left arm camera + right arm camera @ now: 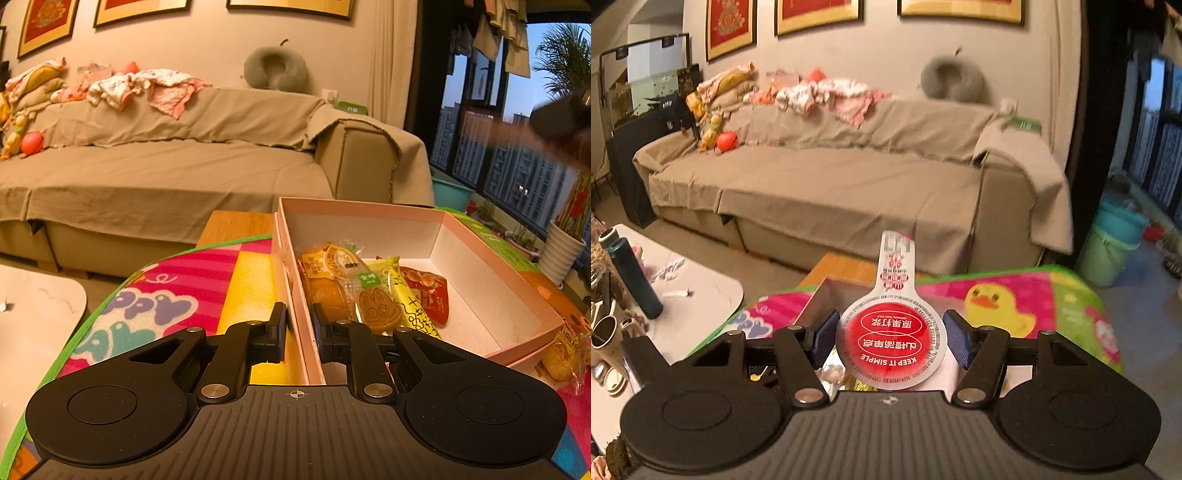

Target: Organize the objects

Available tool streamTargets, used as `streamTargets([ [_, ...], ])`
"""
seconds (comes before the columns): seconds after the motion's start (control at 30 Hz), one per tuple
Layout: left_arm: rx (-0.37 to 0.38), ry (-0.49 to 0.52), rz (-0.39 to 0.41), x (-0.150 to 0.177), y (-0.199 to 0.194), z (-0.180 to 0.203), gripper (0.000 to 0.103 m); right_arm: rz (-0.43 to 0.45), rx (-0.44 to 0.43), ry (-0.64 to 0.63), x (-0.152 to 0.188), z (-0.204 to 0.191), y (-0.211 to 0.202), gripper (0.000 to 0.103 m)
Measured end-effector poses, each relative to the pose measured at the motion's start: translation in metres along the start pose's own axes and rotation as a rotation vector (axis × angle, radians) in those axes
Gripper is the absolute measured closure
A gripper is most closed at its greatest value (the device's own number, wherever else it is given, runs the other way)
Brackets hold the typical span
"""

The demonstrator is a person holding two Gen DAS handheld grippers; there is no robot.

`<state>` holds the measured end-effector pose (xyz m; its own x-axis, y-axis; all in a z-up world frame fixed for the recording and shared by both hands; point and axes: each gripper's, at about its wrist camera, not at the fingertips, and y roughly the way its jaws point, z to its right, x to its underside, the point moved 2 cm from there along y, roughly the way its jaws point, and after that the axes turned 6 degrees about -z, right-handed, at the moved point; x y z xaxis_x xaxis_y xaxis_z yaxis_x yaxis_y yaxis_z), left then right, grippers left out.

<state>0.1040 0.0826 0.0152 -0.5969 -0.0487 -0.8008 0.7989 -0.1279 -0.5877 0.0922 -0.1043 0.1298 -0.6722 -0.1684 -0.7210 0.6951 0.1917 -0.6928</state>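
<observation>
We steady the pink box (461, 236) with our left gripper (298, 325), its fingers pinching the near-left wall so it cannot slide on the bright mat (177, 295) covering the worktop. Snack packets (369, 291) lie inside at the near-left end. Our right gripper (891, 338) hovers above the box, fingers apparently pinching a red round snack pack (892, 341), likely to drop it in
</observation>
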Motion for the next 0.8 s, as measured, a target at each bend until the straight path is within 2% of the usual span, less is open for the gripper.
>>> streamTargets([
  [0.13,-0.001,0.001,-0.001,0.0,0.0,0.0,0.087,-0.026,0.008,0.039,0.007,0.009,0.014,0.04],
  [0.33,0.001,0.001,-0.001,0.0,0.0,0.0,0.087,-0.026,0.048,0.062,0.023,0.029,0.009,0.033],
  [0.57,0.001,0.001,-0.002,0.0,0.0,0.0,0.087,-0.041,0.085,0.094,0.027,0.051,0.015,0.03],
  [0.7,0.002,0.002,-0.002,0.0,0.0,0.0,0.087,-0.075,0.128,0.124,0.027,0.069,0.035,0.028],
  [0.8,0.001,0.002,-0.002,0.0,0.0,0.0,0.087,-0.115,0.149,0.195,0.028,0.091,0.058,0.028],
])
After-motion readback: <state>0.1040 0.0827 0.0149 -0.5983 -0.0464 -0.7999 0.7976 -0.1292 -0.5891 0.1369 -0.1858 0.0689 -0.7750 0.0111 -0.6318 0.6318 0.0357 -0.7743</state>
